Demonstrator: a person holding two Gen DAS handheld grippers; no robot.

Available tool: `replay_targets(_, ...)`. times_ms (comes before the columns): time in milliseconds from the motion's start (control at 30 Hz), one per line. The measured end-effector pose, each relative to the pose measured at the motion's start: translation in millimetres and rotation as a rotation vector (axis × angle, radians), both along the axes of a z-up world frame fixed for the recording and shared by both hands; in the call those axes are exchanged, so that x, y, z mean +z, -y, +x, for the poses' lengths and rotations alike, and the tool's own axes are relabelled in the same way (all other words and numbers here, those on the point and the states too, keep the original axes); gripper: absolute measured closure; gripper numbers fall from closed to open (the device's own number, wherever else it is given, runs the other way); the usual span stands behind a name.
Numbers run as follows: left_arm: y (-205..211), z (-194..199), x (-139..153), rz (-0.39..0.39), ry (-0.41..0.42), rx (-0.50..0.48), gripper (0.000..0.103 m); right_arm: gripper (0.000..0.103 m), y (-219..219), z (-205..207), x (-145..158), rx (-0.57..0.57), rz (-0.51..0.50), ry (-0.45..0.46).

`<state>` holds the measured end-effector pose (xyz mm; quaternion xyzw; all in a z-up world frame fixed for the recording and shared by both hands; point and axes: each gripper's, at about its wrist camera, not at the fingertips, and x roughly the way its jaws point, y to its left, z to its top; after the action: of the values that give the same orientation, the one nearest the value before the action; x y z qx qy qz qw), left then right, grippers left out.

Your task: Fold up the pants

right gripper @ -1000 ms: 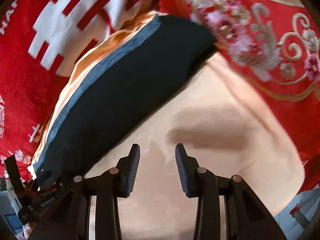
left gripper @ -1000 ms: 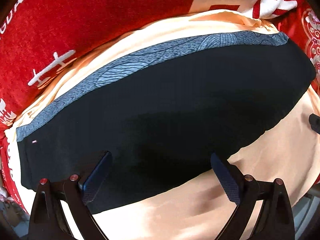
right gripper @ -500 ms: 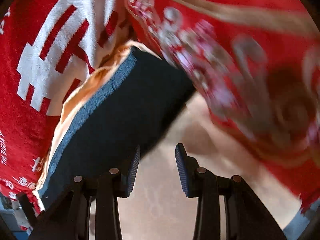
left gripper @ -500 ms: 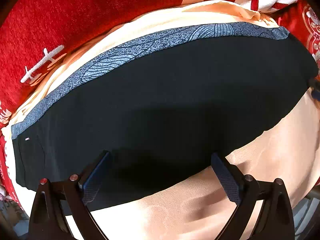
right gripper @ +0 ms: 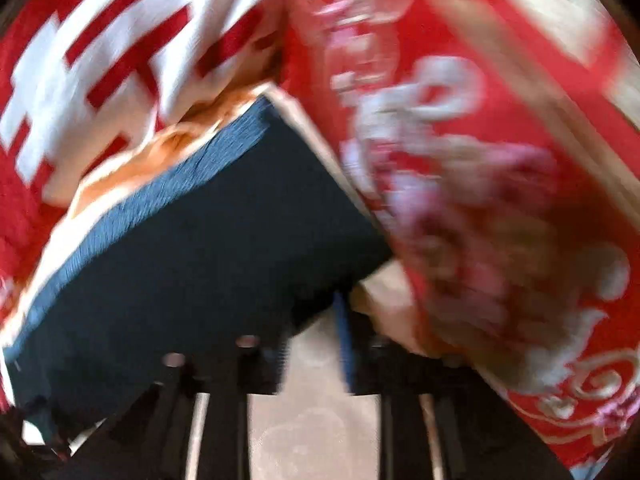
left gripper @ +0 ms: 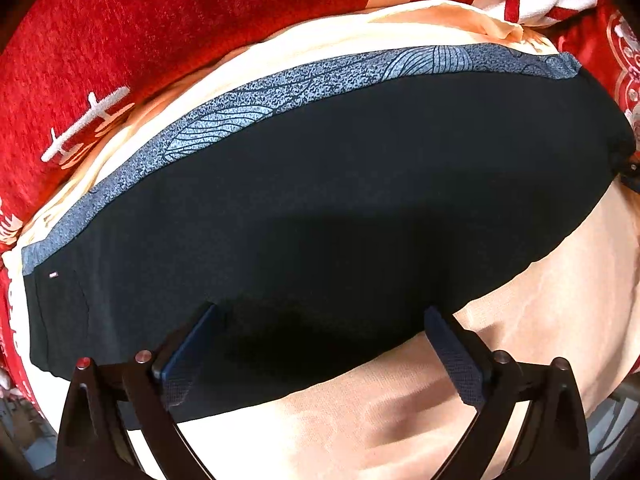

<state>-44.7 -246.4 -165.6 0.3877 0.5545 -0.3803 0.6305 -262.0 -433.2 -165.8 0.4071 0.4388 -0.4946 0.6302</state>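
Note:
Black pants (left gripper: 340, 200) with a grey patterned side stripe (left gripper: 280, 84) lie flat in one long band on a peach sheet (left gripper: 520, 320). My left gripper (left gripper: 320, 312) points down over the pants' near edge. It is wide open, and its fingers straddle black cloth without pinching it. The right wrist view is blurred by motion. There my right gripper (right gripper: 312, 320) is at the corner of the pants' end (right gripper: 200, 260). Its jaws are closing, and the narrow gap shows peach sheet (right gripper: 312, 420) with the pants' edge at the fingertips.
A red blanket (left gripper: 160, 20) with white characters surrounds the peach sheet. A red embroidered cover (right gripper: 500, 160) lies close on the right of the pants' end. Bunched peach cloth (left gripper: 460, 20) sits beyond the stripe.
My right gripper has swung from the bare peach sheet to the pants' end corner, and its jaws have narrowed. The left gripper has stayed open over the near edge, slightly closer to the cloth.

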Motion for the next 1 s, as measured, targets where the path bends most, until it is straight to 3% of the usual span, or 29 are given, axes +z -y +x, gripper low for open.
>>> replay_targets(67,-1,0,5,-0.014,0.002,-0.002,0.001,0.069,-4,-12,6,-0.077,0.028,0.036)
replay_targets(133,3,8,13,-0.055,0.004,0.002,0.001,0.069,-15,-15,20,-0.115,0.002,0.012)
replay_targets(233,8,18,32,-0.132,0.037,0.035,0.001,0.069,-34,3,43,-0.032,-0.065,0.007)
replay_targets(300,19,27,34,-0.150,0.042,0.055,0.001,0.069,-43,22,52,0.043,-0.089,0.056)
replay_targets(467,42,46,15,-0.120,0.052,0.097,0.001,0.069,-29,93,33,0.207,-0.029,0.180)
replay_targets(600,36,49,-6,-0.077,0.025,0.135,0.001,0.070,-14,135,7,0.272,-0.029,0.190)
replay_targets(700,30,50,-10,-0.107,0.015,0.155,0.001,0.070,-13,150,-11,0.287,-0.002,0.167)
replay_targets(767,28,53,-11,-0.113,0.004,0.157,0.001,0.070,-6,155,-17,0.294,-0.029,0.149)
replay_targets(867,27,55,-11,-0.113,-0.002,0.151,0.001,0.070,1,163,-17,0.302,-0.096,0.052)
replay_targets(1000,27,58,-11,-0.110,-0.008,0.144,0.001,0.070,14,152,-9,0.207,-0.056,0.053)
